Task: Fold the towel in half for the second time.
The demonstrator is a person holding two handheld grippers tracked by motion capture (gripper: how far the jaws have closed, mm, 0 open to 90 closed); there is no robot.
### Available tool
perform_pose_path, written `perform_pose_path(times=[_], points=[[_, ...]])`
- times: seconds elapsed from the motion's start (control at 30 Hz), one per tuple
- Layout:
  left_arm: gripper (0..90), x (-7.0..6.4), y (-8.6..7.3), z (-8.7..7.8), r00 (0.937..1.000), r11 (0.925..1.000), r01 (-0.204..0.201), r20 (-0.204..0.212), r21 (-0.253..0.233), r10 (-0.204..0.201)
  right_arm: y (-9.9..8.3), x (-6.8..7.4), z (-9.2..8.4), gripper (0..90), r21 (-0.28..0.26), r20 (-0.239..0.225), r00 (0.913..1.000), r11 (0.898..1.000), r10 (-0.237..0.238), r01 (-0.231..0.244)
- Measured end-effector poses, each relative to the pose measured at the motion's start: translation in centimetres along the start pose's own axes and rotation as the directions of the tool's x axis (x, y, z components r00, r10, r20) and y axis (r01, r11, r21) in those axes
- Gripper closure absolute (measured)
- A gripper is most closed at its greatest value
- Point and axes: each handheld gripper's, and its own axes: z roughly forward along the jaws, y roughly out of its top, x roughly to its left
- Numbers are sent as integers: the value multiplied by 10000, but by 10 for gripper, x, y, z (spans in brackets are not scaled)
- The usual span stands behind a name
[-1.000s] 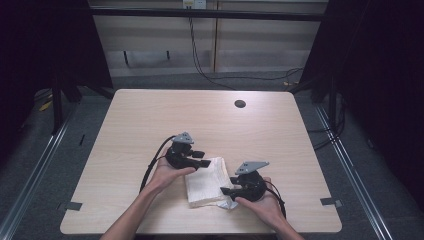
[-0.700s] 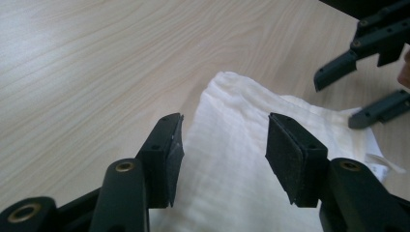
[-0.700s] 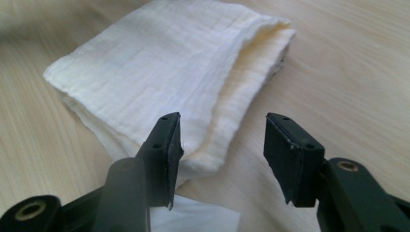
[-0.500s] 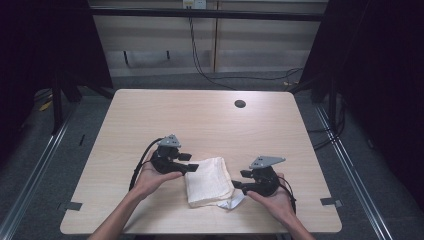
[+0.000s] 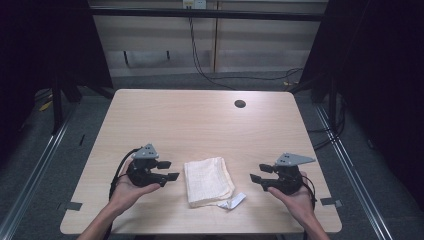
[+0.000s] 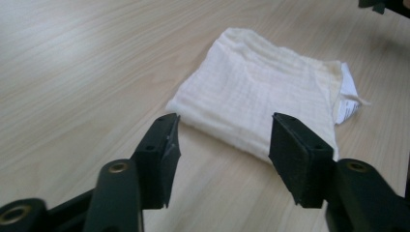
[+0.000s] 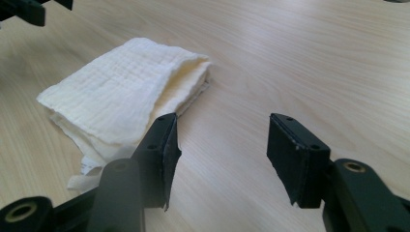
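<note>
A folded cream muslin cloth (image 5: 208,180) lies flat on the wooden surface (image 5: 200,120), near its front edge, between the two hands. A white label (image 5: 232,202) pokes out at the cloth's near right corner. The left hand-held gripper (image 5: 170,170) sits just beside the cloth's left edge, its jaws apart and holding nothing. The right hand-held gripper (image 5: 253,177) stands a little farther off on the other side, jaws likewise apart and empty, pointing toward the cloth.

The cloth looks light, soft and limp, with a crinkled weave and several stacked layers. It would likely sag and unfold if lifted by one layer only. A pinch across the whole thickness at a corner or along the folded edge seems the safest hold; the loose label side looks less tidy. Nothing here appears fragile or slippery.
</note>
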Motion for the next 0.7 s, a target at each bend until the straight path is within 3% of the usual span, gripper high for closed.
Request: perform_pose_path(times=[0.1, 0.27, 0.33, 0.53, 0.57, 0.6, 0.67, 0.7], points=[[396, 2, -11, -5, 9981, 9987, 482, -372, -190, -489, -6, -3, -9, 445, -55, 129, 9999, 10000, 46, -45], [355, -1, -25, -19, 9945, 9945, 1031, -184, -209, -1035, -19, -6, -21, 435, -172, 282, 9995, 9998, 124, -119], [328, -5, -36, -29, 9955, 9960, 860, -376, -236, -869, -24, -8, -25, 433, -245, 377, 9990, 9994, 248, -239], [328, -3, -65, -48, 9930, 9942, 981, -618, -449, -1008, -34, -16, -32, 430, -655, 909, 9933, 9957, 712, -654], [336, -1, -66, -53, 9861, 9924, 955, -1285, -772, -1049, -34, -17, -34, 433, -711, 911, 9935, 9956, 678, -614], [333, 1, -66, -56, 9826, 9886, 1115, -1378, -1010, -1249, -34, -18, -35, 450, -796, 1055, 9913, 9943, 790, -707], [333, 7, -68, -59, 9853, 9818, 1516, -620, -1148, -1594, -36, -22, -36, 450, -1020, 727, 9902, 9885, 1194, -1117], [338, 7, -69, -58, 9847, 9850, 1364, -945, -1052, -1465, -37, -23, -36, 440, -1079, 594, 9887, 9855, 1378, -1309]])
